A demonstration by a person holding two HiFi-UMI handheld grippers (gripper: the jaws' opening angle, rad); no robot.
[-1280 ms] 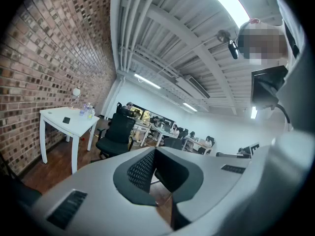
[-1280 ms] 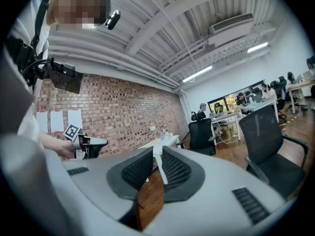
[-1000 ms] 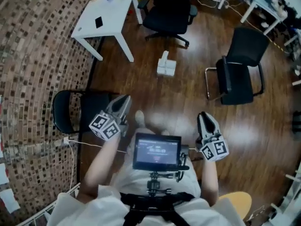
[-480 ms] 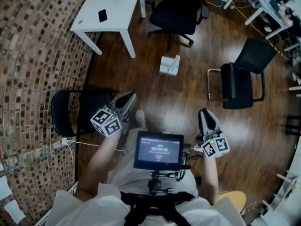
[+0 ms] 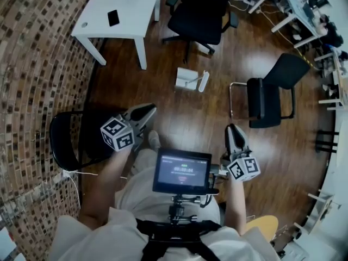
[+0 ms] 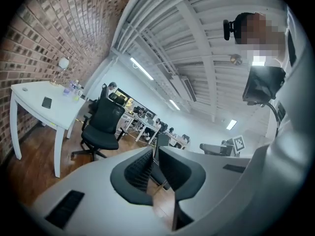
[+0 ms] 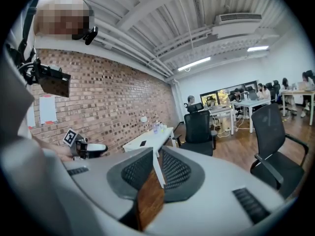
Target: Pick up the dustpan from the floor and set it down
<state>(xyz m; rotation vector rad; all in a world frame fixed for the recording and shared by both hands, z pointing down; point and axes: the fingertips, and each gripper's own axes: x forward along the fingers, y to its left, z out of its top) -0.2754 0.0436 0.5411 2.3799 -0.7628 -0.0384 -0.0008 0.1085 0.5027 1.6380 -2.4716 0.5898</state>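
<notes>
**Head view.** The white dustpan (image 5: 188, 79) is seen lying on the wooden floor (image 5: 179, 118), ahead of both tools and well apart from them; it is shown in this view only. The left tool (image 5: 147, 111) is held nearer the person than the dustpan and to its left; the right tool (image 5: 232, 129) is held nearer the person and to its right. A white tabletop (image 5: 125, 4) bearing a dark phone (image 5: 113, 18) is seen beyond the dustpan and to its left; a black office chair (image 5: 201, 7) is seen directly beyond it; a black armchair (image 5: 266, 94) is seen to its right.

**Left gripper view.** The jaws are seen clenched together with nothing between them; the beamed ceiling (image 6: 197, 28) and distant rows of desks (image 6: 147, 124) are shown, which the head view does not take in.

**Right gripper view.** The jaws are likewise pressed shut and empty; the brick wall (image 7: 108, 97) is shown upright behind the tabletop.
</notes>
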